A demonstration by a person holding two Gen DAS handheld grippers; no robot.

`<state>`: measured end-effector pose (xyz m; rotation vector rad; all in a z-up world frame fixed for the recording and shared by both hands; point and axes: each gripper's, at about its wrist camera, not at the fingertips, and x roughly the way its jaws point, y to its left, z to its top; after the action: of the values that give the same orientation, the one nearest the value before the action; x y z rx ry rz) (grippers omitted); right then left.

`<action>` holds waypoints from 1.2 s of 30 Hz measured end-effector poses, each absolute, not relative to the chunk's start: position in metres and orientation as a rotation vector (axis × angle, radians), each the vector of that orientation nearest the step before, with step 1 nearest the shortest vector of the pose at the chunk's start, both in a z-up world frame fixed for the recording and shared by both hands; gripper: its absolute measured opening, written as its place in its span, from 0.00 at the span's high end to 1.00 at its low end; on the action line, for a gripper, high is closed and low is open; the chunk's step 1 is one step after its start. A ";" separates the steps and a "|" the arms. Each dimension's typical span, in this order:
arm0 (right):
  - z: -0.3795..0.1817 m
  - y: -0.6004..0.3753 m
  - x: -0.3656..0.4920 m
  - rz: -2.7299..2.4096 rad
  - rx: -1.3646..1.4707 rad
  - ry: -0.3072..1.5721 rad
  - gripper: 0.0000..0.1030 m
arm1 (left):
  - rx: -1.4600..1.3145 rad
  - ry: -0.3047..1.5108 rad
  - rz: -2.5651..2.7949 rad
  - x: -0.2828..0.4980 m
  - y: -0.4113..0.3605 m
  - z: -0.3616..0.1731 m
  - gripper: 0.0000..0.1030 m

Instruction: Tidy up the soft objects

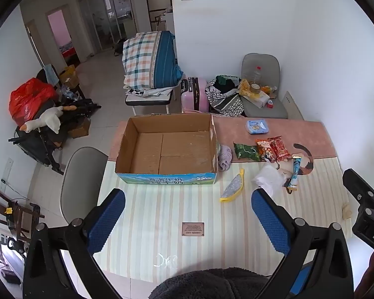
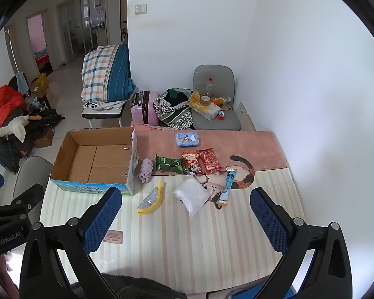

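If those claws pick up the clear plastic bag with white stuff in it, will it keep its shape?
Probably not. The bag lies crumpled and loose, so it would likely sag. Its shiny film may slip between the pads. It looks light for its size.

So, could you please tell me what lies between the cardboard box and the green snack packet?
A rolled lilac cloth, beside the cardboard box; the green snack packet follows, clearest in the right wrist view.

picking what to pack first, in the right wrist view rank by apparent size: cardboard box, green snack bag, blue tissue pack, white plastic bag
1. cardboard box
2. white plastic bag, though nearer the camera
3. green snack bag and blue tissue pack look alike; unsure
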<state>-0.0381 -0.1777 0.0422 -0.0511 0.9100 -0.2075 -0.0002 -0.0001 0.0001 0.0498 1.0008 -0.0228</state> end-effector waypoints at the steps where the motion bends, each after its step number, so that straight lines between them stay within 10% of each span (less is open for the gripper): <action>1: 0.042 -0.178 -0.038 -0.207 -0.051 0.911 0.00 | 0.049 1.005 -0.024 0.000 0.000 0.000 0.00; 36: 0.053 -0.174 -0.042 -0.195 -0.055 0.890 0.00 | 0.048 0.989 -0.020 0.005 0.005 0.003 0.00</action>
<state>-0.0421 -0.1739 0.0526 -0.0553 0.8900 -0.1951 0.0054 0.0048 0.0031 0.0479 0.9889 -0.0201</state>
